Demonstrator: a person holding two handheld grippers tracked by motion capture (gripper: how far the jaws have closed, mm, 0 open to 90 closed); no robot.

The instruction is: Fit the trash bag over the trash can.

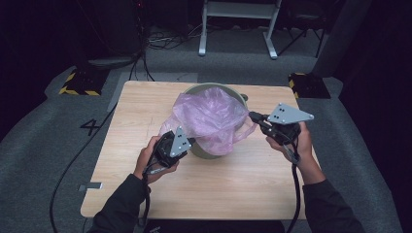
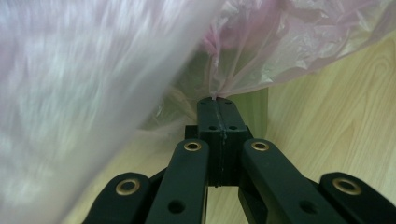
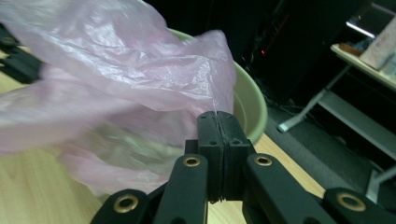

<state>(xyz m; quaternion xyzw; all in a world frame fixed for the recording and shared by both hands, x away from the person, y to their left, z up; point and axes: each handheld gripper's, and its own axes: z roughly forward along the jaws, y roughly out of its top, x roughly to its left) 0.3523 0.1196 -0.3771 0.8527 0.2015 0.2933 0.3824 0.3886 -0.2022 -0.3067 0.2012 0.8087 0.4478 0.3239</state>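
Note:
A thin pink plastic bag (image 1: 209, 116) is draped over a pale green round bin (image 1: 210, 153) in the middle of the wooden table (image 1: 141, 111). My left gripper (image 1: 193, 141) is at the bin's near left side. In the left gripper view its jaws are shut on a pinch of the bag's film (image 2: 243, 60), right beside the bin wall (image 2: 256, 108). My right gripper (image 1: 253, 116) is at the bin's right side. Its jaws are shut on the bag's edge (image 3: 140, 70), just in front of the bin's rim (image 3: 252, 109).
The table's bare wood runs wide at the front and left. Black cables trail from both grippers off the near edge. On the grey floor beyond stand two yellow-and-black striped blocks (image 1: 77, 83), a white frame's legs (image 1: 204, 39) and loose cables.

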